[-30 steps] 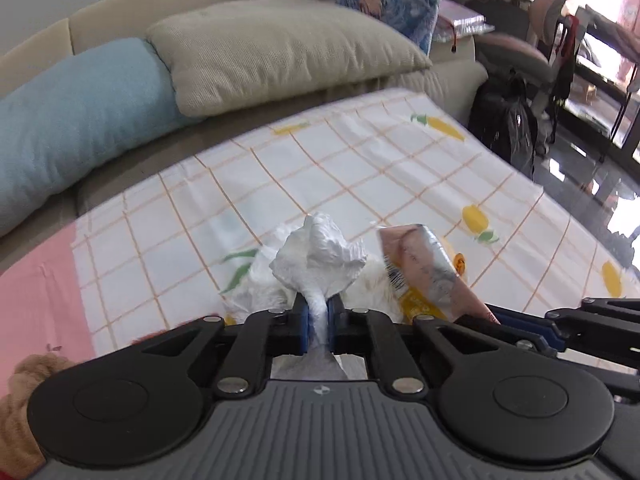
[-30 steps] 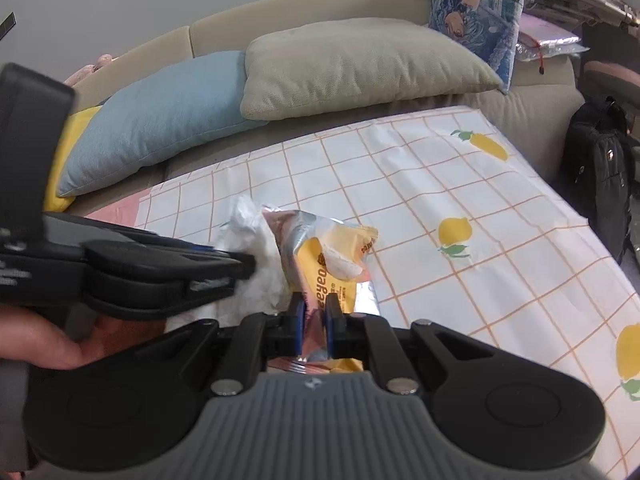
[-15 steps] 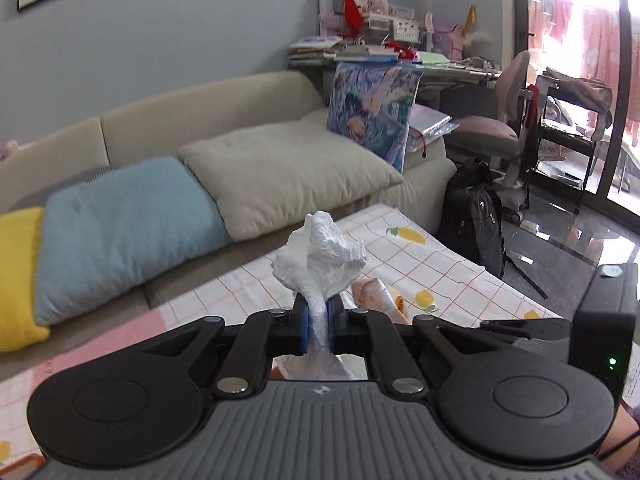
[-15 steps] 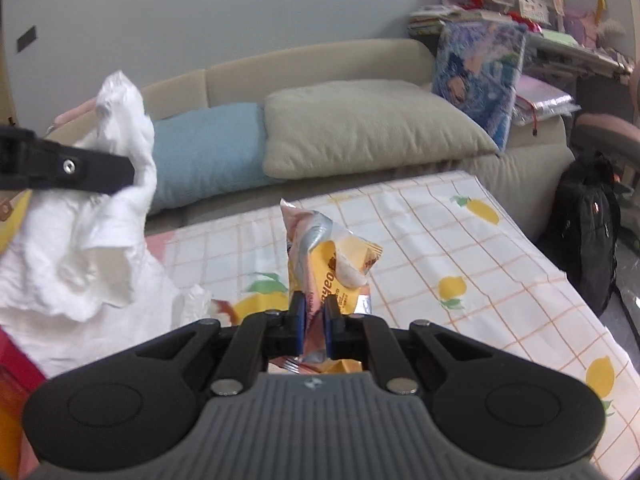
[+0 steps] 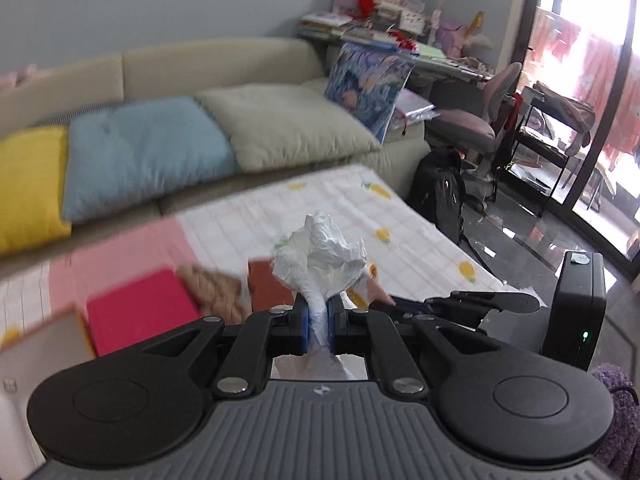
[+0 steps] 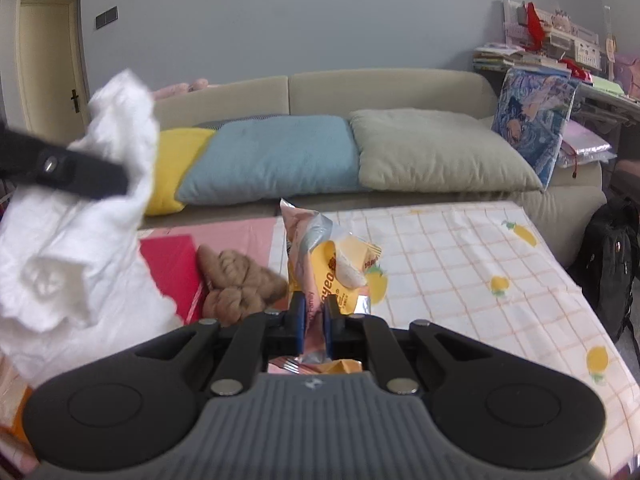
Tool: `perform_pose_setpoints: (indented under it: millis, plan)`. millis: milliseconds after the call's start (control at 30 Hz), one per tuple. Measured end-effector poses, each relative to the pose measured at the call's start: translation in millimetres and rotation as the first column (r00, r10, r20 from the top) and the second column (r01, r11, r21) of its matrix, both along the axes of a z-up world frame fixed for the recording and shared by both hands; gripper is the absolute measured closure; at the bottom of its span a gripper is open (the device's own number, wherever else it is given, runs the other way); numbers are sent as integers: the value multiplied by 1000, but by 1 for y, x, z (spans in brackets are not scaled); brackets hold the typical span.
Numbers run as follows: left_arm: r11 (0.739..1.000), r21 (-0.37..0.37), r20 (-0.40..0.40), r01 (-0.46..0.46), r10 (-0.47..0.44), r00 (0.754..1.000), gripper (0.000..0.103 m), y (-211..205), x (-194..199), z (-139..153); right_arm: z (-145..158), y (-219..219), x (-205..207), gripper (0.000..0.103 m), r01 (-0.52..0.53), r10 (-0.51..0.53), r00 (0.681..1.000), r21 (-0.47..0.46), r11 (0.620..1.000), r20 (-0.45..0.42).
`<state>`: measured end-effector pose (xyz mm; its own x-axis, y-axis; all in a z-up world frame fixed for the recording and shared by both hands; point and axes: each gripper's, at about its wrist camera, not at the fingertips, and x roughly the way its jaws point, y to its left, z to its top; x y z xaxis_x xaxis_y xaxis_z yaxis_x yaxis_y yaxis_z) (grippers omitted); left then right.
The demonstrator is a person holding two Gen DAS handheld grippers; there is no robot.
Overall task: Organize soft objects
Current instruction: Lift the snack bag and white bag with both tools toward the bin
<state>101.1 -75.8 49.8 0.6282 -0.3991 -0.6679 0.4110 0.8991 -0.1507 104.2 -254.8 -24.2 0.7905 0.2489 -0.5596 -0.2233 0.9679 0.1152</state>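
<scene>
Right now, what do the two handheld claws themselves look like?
Both match: the left claw and right claw have matte black linkage arms with silver pivot bolts, blue finger pads, a ribbed grey body, and two round black discs. No cables or sleeves visible.

A home living room — a beige sofa point(image 6: 384, 92) lines the grey wall, carrying yellow, blue point(image 6: 272, 156) and beige cushions point(image 6: 436, 152). A cluttered desk point(image 5: 400, 40) (books, trinkets) stands beside it with a pink office chair point(image 5: 476, 120), and a fruit-print checked cloth point(image 6: 480, 264) covers the low surface in front.
</scene>
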Motion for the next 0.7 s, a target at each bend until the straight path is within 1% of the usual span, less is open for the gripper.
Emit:
perform_pose_setpoints:
  millis: [33, 100, 233, 267, 333, 367, 433, 467, 500, 533, 567, 600, 633, 667, 700]
  plan:
    - [1000, 11, -14, -16, 16, 1000, 93, 3, -3, -6, -2, 0, -7, 96, -5, 5, 1000, 0, 1000, -16]
    - [997, 70, -39, -33, 36, 999, 93, 5, -5, -25, -9, 3, -17, 96, -16, 16, 998, -1, 1000, -55]
    - [988, 148, -132, -38, 58, 990, 93, 5, -5, -68, -25, 8, -30, 97, -23, 32, 982, 52, 998, -184]
    - [987, 158, -162, -29, 55, 985, 94, 5, -6, -79, -26, 11, -34, 97, -28, 37, 981, 51, 998, -192]
    - [986, 169, -216, 2, 35, 976, 94, 3, -12, -98, -22, 13, -41, 101, -35, 40, 983, 33, 999, -179]
    - [982, 187, -241, 25, 21, 970, 93, 0, -16, -108, -19, 13, -45, 103, -34, 39, 985, 34, 999, -169]
    - [969, 237, -270, 63, 4, 963, 93, -7, -25, -126, -15, 11, -49, 103, -31, 38, 989, 50, 998, -143]
    - [959, 272, -279, 78, 1, 960, 93, -12, -30, -136, -15, 10, -49, 103, -31, 38, 990, 55, 998, -134]
    - [953, 290, -293, 86, 3, 956, 93, -15, -31, -144, -17, 11, -46, 103, -34, 41, 991, 55, 998, -131]
    - [953, 290, -308, 84, 10, 951, 93, -14, -33, -152, -23, 13, -42, 103, -43, 50, 988, 51, 998, -146]
    - [954, 286, -336, 88, 14, 942, 92, -16, -32, -161, -32, 13, -37, 103, -51, 62, 981, 62, 997, -184]
    - [954, 284, -368, 98, 13, 930, 92, -17, -31, -168, -44, 12, -29, 103, -56, 79, 965, 97, 994, -249]
    - [953, 284, -387, 104, 14, 922, 91, -18, -31, -175, -57, 8, -22, 103, -50, 93, 939, 138, 989, -330]
    - [947, 302, -396, 111, 18, 918, 90, -20, -31, -181, -68, 3, -16, 103, -20, 85, 910, 163, 986, -405]
    - [941, 319, -400, 116, 23, 916, 88, -21, -32, -184, -75, -2, -12, 103, 13, 67, 891, 172, 985, -449]
